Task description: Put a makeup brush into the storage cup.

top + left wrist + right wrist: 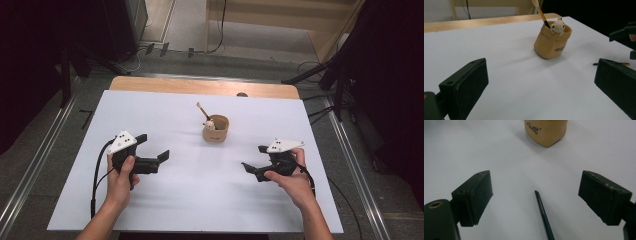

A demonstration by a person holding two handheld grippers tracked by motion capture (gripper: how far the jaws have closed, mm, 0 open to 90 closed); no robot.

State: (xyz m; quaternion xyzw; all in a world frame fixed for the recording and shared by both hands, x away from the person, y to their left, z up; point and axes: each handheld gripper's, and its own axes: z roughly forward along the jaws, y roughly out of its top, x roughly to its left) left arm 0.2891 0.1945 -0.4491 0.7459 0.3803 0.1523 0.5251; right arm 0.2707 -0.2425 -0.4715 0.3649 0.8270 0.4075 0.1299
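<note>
1. Right tool (535,195): jaws spread wide, grasping nothing, poised over a dark pencil (544,213) that lies flat on the counter (165,200) between them, tip toward the pot.
2. Left tool (152,150): also released and empty, toward the left edge.
3. Tan holder pot (216,129): upright mid-counter, nearer the far edge, with one brush (203,111) and a small figure (558,25) inside.
4. Judgement: one item stowed; pencil pickup not yet done, then drop into pot.
</note>
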